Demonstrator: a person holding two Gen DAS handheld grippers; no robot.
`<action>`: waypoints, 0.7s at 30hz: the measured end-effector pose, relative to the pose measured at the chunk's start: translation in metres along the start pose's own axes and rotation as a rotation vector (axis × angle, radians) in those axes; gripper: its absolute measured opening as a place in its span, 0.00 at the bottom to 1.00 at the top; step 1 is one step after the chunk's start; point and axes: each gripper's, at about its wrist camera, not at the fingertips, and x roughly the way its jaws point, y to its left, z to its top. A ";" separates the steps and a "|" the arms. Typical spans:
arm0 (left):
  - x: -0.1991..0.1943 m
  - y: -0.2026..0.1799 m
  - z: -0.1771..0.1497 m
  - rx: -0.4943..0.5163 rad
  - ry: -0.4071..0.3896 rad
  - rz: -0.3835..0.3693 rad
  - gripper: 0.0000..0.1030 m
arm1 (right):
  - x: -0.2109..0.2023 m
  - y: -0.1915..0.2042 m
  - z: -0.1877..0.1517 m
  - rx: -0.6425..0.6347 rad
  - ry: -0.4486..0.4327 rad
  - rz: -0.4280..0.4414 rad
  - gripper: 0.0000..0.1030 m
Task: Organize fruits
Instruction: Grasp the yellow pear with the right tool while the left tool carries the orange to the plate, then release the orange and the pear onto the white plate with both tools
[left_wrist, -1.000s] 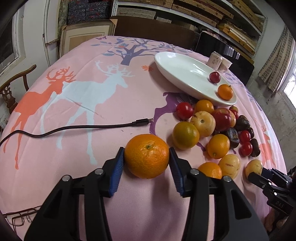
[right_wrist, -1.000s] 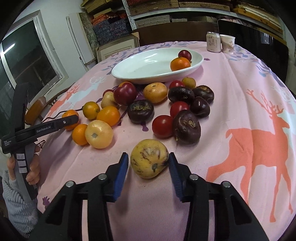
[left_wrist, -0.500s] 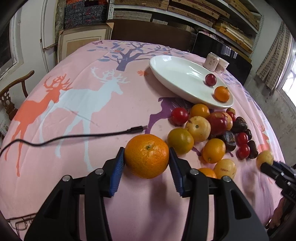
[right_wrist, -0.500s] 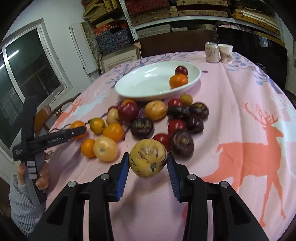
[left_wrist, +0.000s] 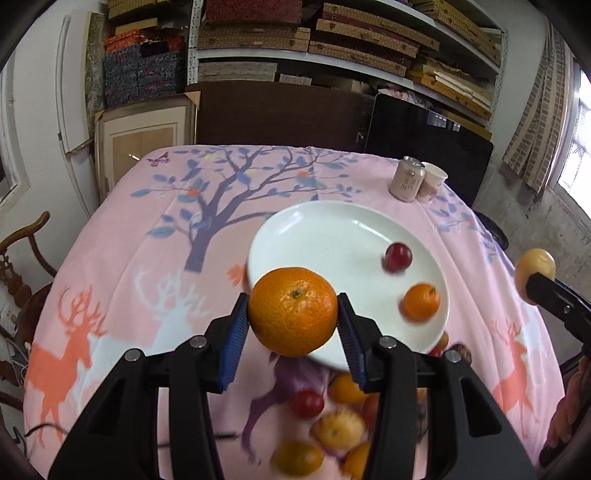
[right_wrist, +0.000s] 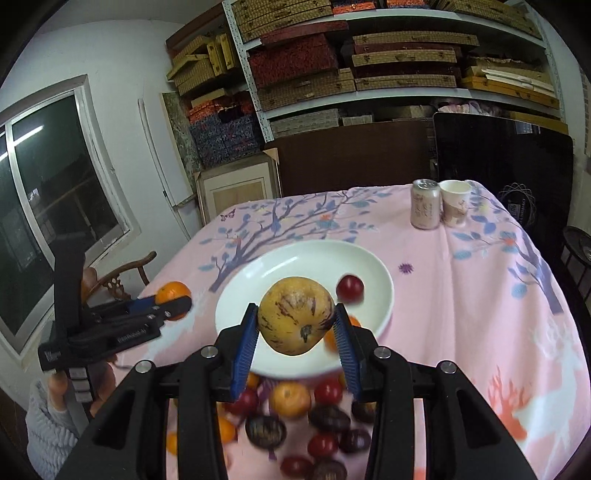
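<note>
My left gripper (left_wrist: 293, 314) is shut on a large orange (left_wrist: 293, 311), held in the air at the near rim of the white plate (left_wrist: 325, 229). On the plate lie a red fruit (left_wrist: 397, 256) and a small orange (left_wrist: 421, 301). My right gripper (right_wrist: 296, 321) is shut on a yellow fruit with purple streaks (right_wrist: 296, 315), raised over the near part of the same plate (right_wrist: 295, 262). The left gripper with its orange (right_wrist: 171, 294) shows at the left of the right wrist view. The yellow fruit (left_wrist: 535, 271) shows at the right edge of the left wrist view.
Several loose fruits, orange, red, yellow and dark purple (right_wrist: 295, 400), lie on the pink deer tablecloth (left_wrist: 147, 258) in front of the plate. A can (right_wrist: 425, 208) and a paper cup (right_wrist: 455, 203) stand at the far right. A wooden chair (left_wrist: 22, 243) stands at the left.
Both grippers have risen from the cloth with their fruits and moved forward to the plate. The loose fruits now lie below and behind them.
</note>
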 end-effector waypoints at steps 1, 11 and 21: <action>0.011 -0.003 0.006 0.002 0.003 -0.002 0.45 | 0.010 -0.001 0.006 0.003 0.002 -0.002 0.40; 0.101 0.002 0.020 -0.008 0.096 -0.009 0.45 | 0.123 -0.004 0.005 -0.012 0.165 -0.018 0.40; 0.103 0.006 0.019 -0.009 0.090 -0.017 0.58 | 0.125 -0.012 0.005 0.001 0.150 -0.008 0.60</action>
